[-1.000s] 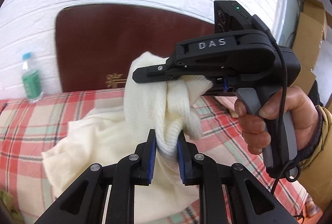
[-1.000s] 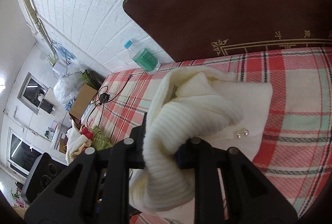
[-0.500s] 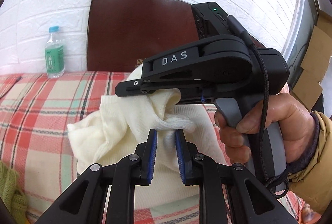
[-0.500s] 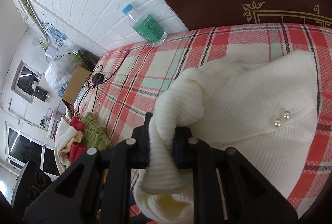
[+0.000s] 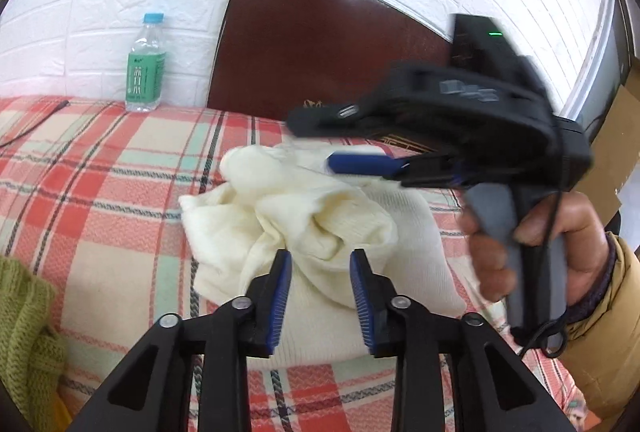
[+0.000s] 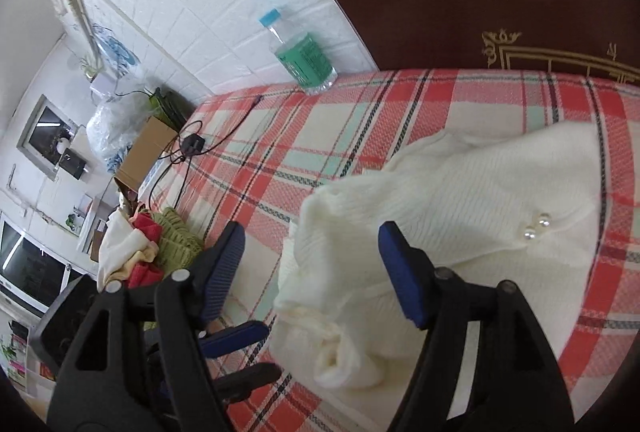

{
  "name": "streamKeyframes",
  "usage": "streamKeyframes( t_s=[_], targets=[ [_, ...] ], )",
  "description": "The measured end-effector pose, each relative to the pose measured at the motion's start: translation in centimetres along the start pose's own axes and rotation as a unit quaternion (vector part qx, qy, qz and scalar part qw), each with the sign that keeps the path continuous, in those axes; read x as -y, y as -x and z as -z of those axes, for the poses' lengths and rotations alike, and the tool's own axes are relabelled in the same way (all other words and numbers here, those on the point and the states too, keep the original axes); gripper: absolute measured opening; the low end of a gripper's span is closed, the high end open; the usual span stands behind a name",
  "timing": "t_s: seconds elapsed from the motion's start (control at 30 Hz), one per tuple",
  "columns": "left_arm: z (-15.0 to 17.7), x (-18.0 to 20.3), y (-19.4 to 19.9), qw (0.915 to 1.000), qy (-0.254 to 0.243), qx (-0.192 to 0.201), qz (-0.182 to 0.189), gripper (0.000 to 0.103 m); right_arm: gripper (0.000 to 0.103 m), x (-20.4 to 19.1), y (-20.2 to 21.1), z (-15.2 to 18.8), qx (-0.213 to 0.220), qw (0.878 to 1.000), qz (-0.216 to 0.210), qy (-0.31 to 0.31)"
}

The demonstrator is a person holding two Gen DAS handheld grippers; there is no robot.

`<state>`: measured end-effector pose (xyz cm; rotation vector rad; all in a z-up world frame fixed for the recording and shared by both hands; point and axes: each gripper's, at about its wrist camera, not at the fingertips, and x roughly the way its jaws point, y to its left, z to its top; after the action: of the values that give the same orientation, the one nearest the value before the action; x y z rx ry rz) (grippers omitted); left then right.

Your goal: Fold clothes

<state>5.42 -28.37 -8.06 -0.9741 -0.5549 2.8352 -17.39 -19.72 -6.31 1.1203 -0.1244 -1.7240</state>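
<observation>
Here the left gripper (image 5: 320, 274) and right gripper (image 6: 312, 260) both hang over the cream sweater (image 5: 320, 216), jaws opening, pads clear of it; it lies bunched on the plaid bedspread (image 5: 100, 192), water bottle (image 5: 145, 66) beyond.

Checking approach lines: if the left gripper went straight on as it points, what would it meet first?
Most likely the cream sweater, bunched just beyond the left gripper, whose jaws are opening; depth is unclear.

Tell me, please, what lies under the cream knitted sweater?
The cream knitted sweater rests bunched on the red, cream and green plaid bedcover, which shows all around it. Whatever is directly beneath the sweater is covered.
</observation>
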Motion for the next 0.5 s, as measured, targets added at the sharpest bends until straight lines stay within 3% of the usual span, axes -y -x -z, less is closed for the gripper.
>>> streamKeyframes(
  t_s=[0.17,0.23,0.33,0.5],
  targets=[
    [0.2,-0.8,-0.1,0.9999,0.014,0.006,-0.007,0.033,0.07,0.6,1.8,3.0,-0.007,0.999,0.033,0.035],
    [0.4,-1.4,0.3,0.9997,0.018,0.009,-0.012,0.033,0.063,0.6,1.2,4.1,-0.017,0.998,0.035,0.043],
    [0.7,-2.7,1.0,0.9991,0.03,0.014,-0.026,0.034,0.043,0.2,-0.9,5.3,-0.039,0.998,0.002,0.043],
    [0.8,-3.8,2.7,0.9981,0.038,0.03,-0.037,0.042,0.043,-0.6,-4.8,7.1,-0.079,0.995,-0.044,0.038]
  ],
)
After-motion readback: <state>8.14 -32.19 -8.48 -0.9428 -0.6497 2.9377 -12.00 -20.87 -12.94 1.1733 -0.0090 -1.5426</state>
